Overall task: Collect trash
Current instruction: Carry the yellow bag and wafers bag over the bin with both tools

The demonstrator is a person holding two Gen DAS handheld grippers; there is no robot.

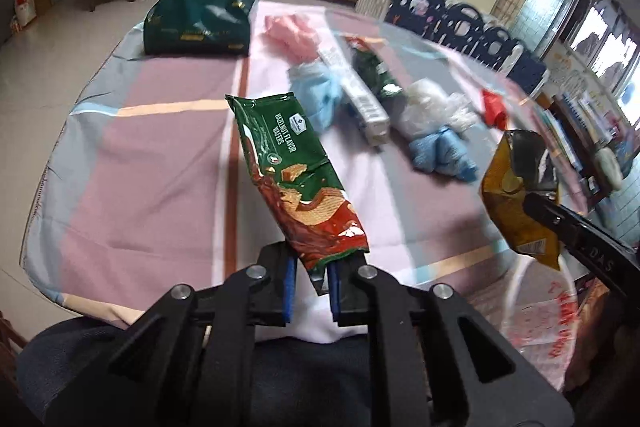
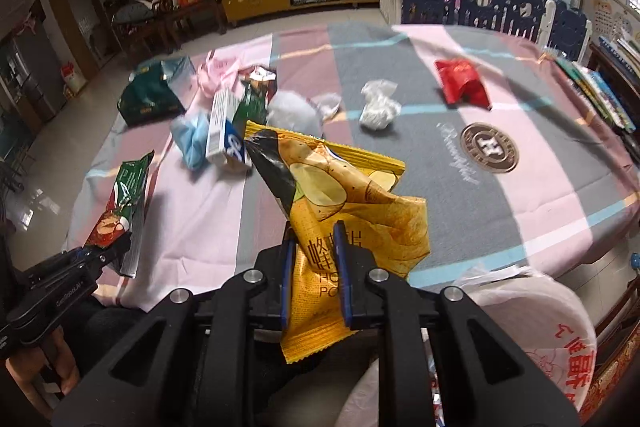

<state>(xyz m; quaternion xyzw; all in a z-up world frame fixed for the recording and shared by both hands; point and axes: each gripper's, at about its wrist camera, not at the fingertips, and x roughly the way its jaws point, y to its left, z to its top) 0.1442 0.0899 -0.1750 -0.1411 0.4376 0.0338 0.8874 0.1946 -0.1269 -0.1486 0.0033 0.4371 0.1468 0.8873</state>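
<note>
- Left gripper (image 1: 313, 281) clamped on the hazelnut wafer wrapper (image 1: 294, 171); label readable in the left view only
- Right gripper (image 2: 316, 277) pinching the yellow potato chip bag (image 2: 344, 211); crumpled white tissue (image 2: 378, 107) shows only here

My left gripper (image 1: 314, 281), black with blue pads, holds a green and red wafer wrapper (image 1: 294, 171); my right gripper (image 2: 316, 259) holds a yellow chip bag (image 2: 348, 211) printed with potatoes. The tablecloth (image 2: 500, 195) is checked pink, grey and light blue. At eleven o'clock lies a dark green bag (image 1: 200, 19), at one o'clock a red wrapper (image 2: 462, 81).
</note>
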